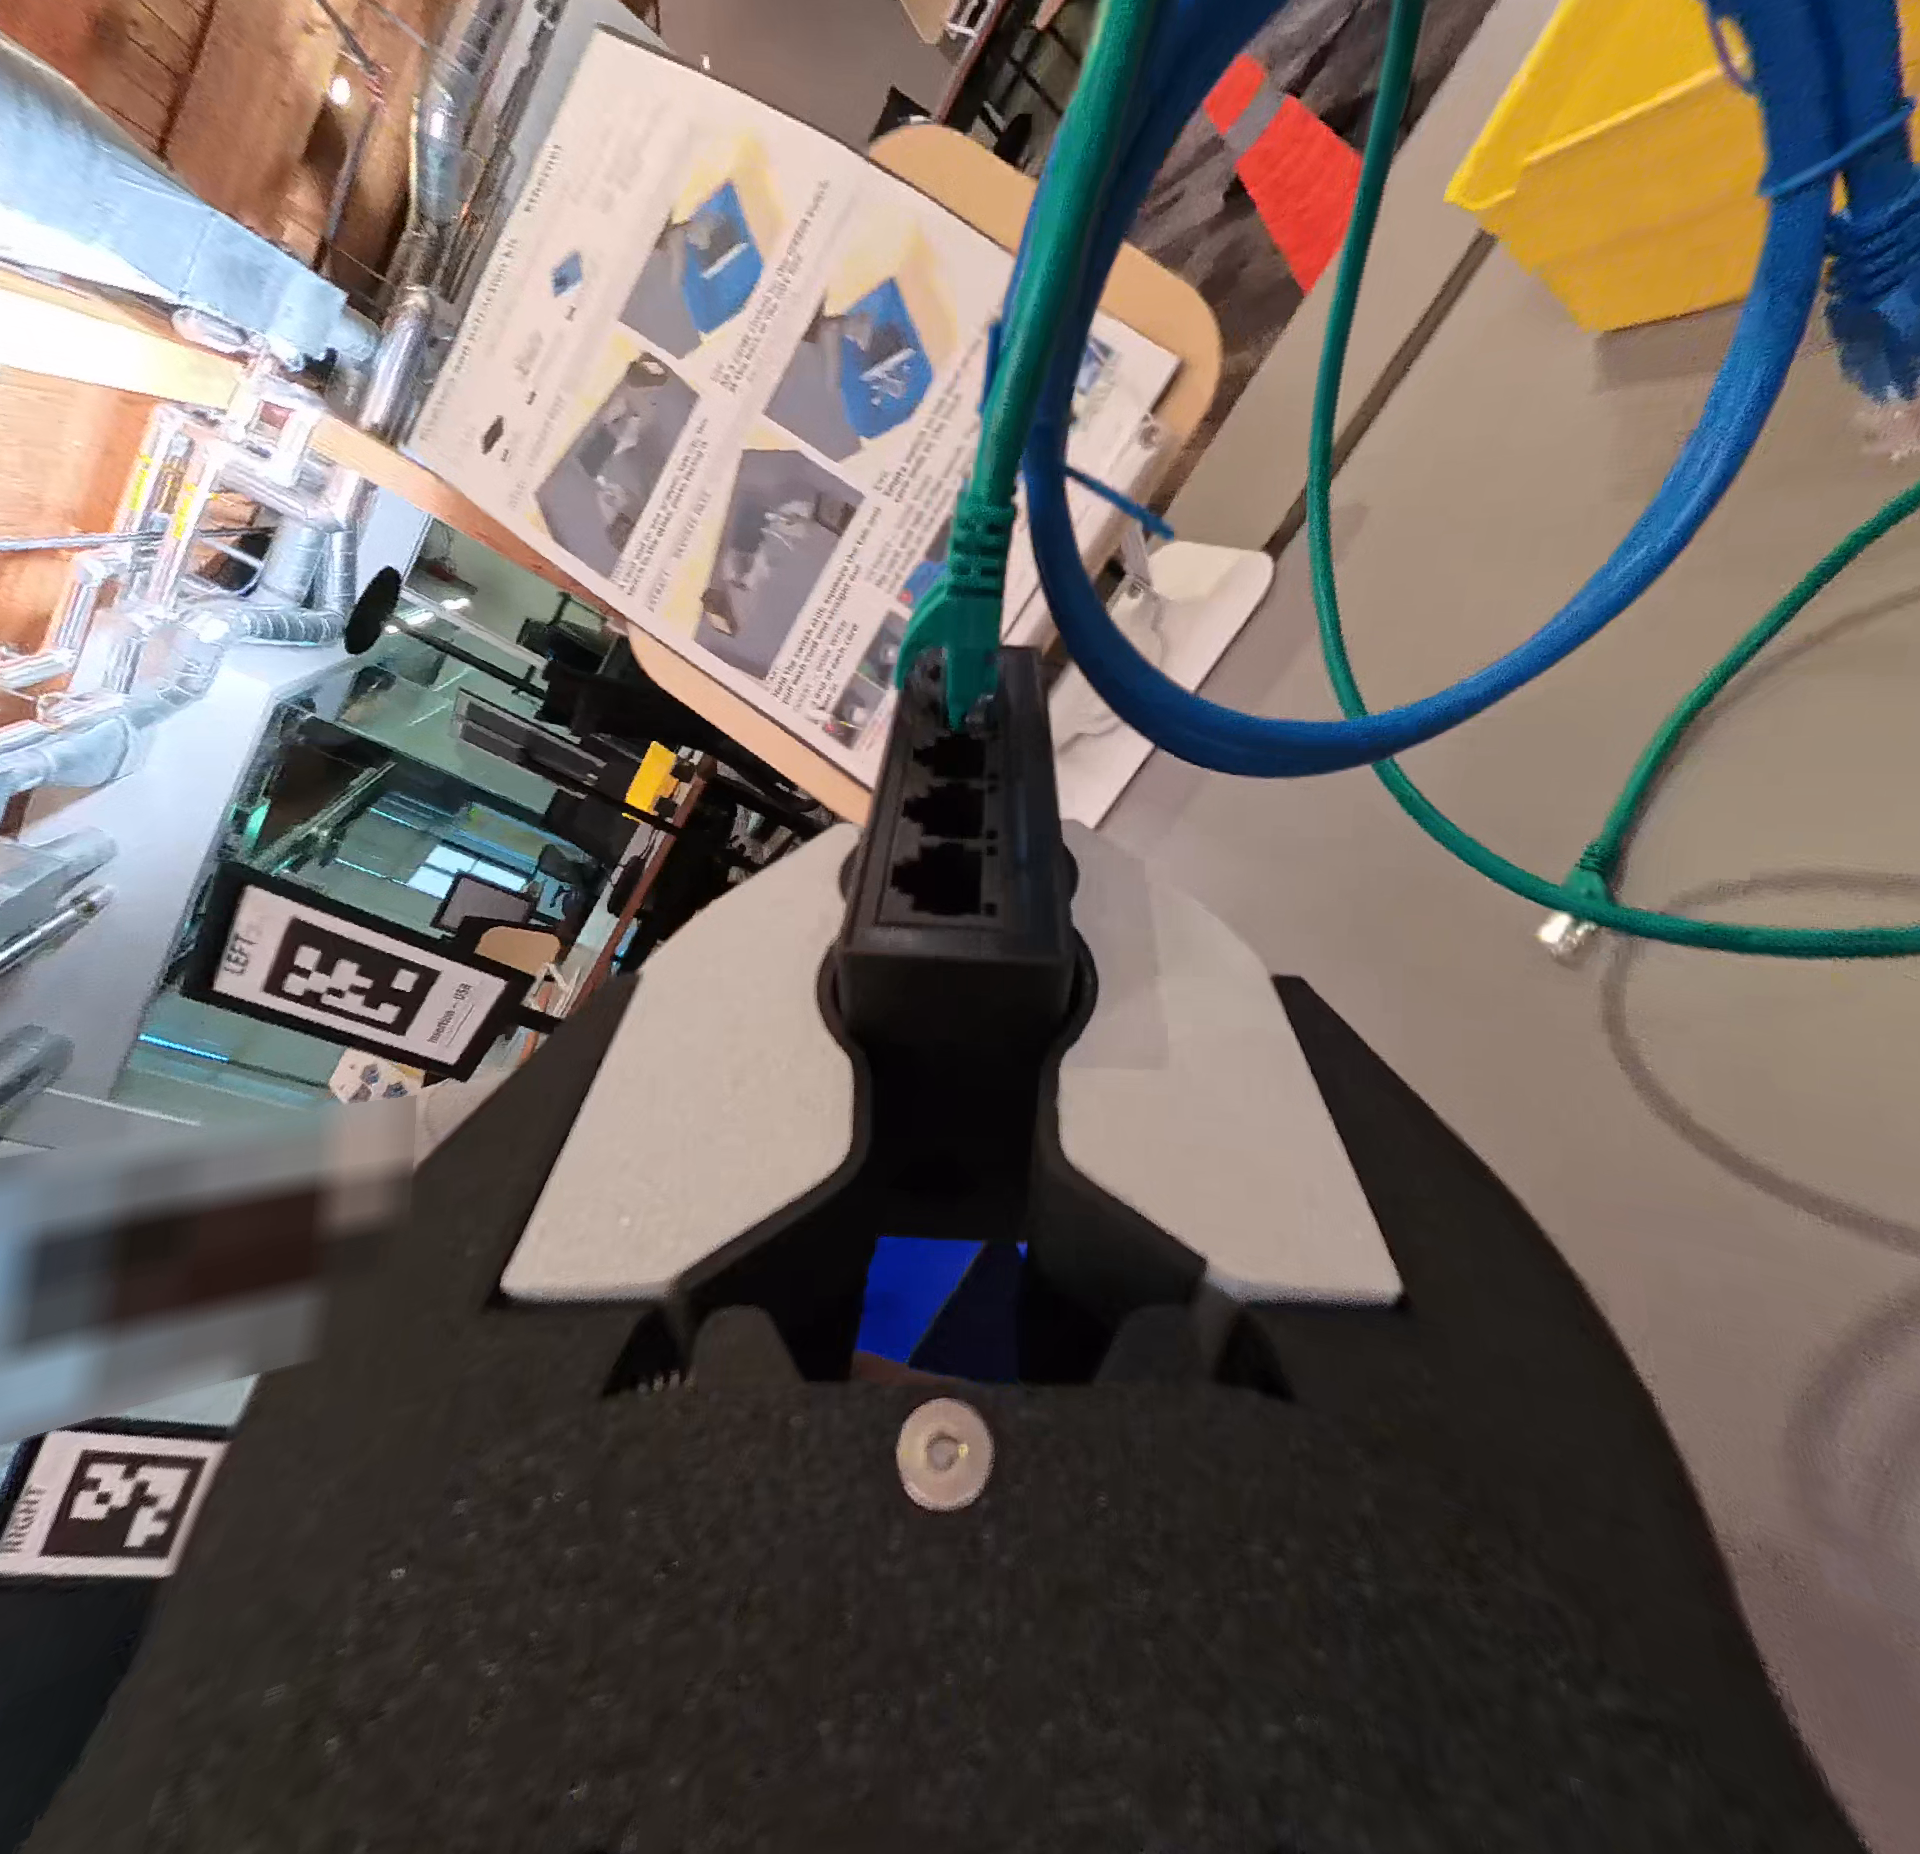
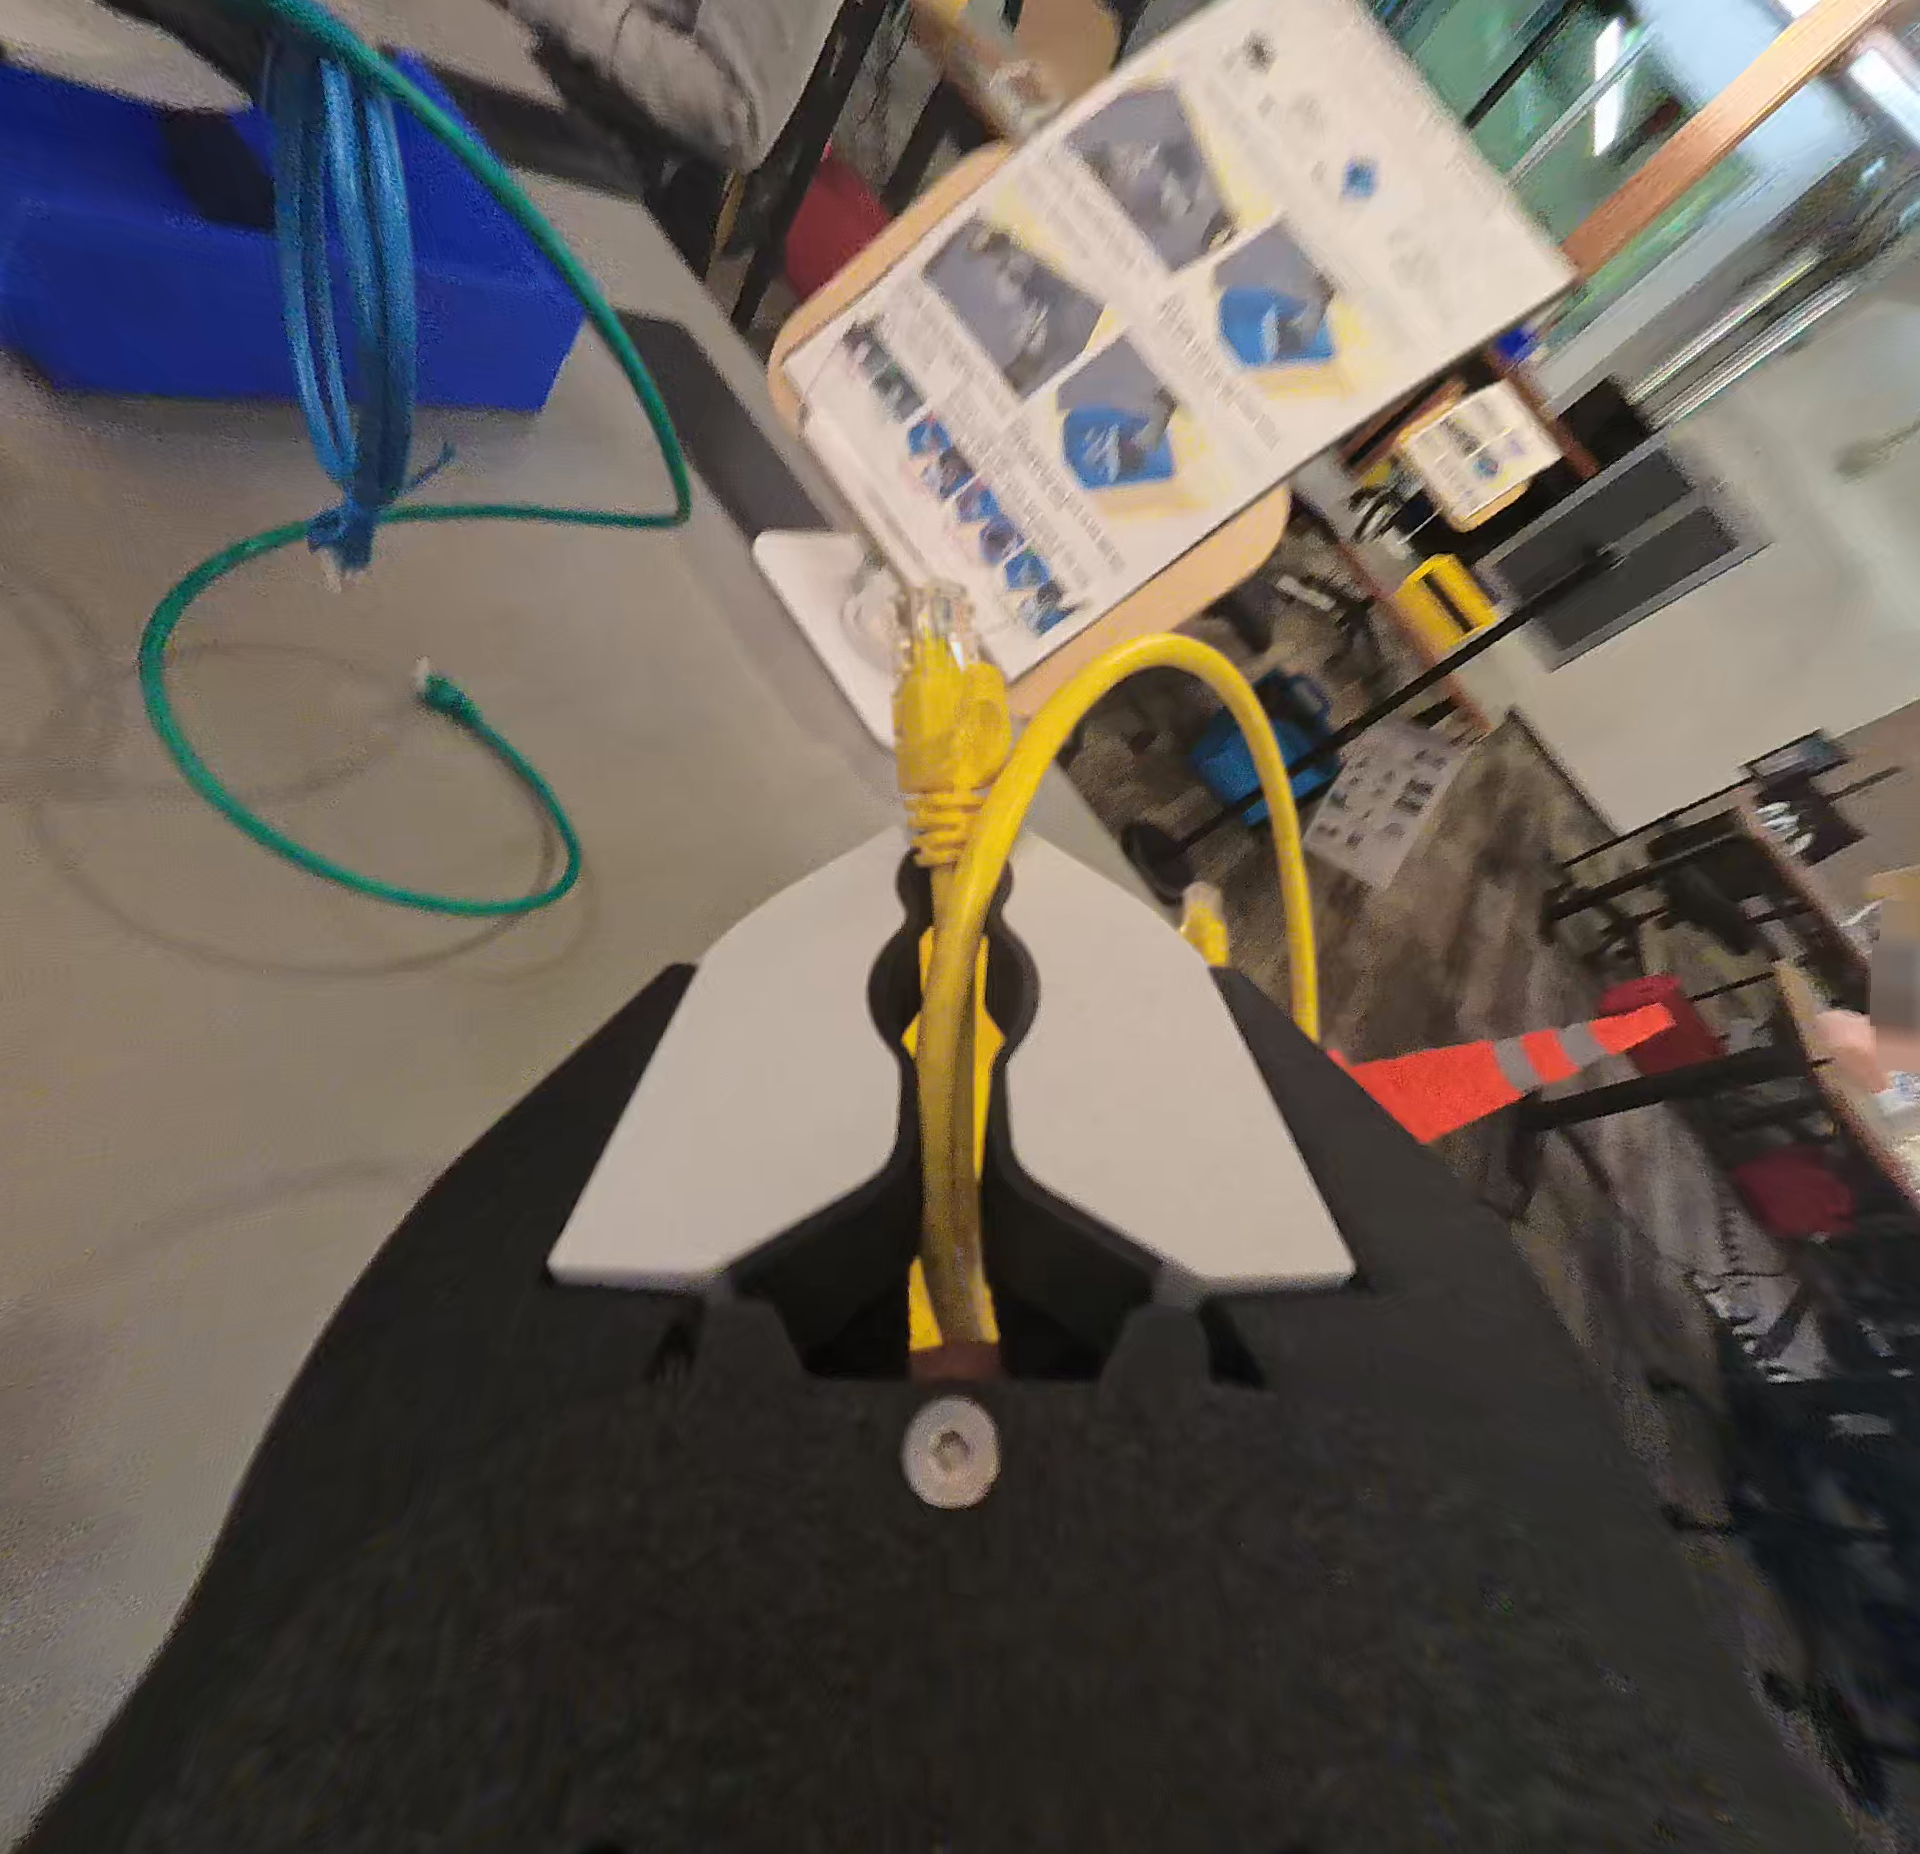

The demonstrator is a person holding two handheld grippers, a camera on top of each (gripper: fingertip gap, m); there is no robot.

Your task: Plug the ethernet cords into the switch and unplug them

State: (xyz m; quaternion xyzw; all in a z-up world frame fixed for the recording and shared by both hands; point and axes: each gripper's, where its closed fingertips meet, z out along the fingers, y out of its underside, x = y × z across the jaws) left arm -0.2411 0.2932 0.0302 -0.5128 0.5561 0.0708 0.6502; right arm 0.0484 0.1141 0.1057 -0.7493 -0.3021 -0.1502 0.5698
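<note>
Left gripper (image 1: 961,983): clamped on black switch (image 1: 961,859)
Green cord (image 1: 961,599): plugged into switch's far port — slack trailing beyond
Right gripper (image 2: 956,931): closed on yellow cord (image 2: 951,1025) — plug forward

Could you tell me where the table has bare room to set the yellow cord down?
In the right wrist view, the grey table is bare near the camera, below the green cord loop, and between that loop and the white stand base. It is crowded toward the blue bin, where the blue cord bundle hangs. The right gripper holds the yellow cord.
</note>
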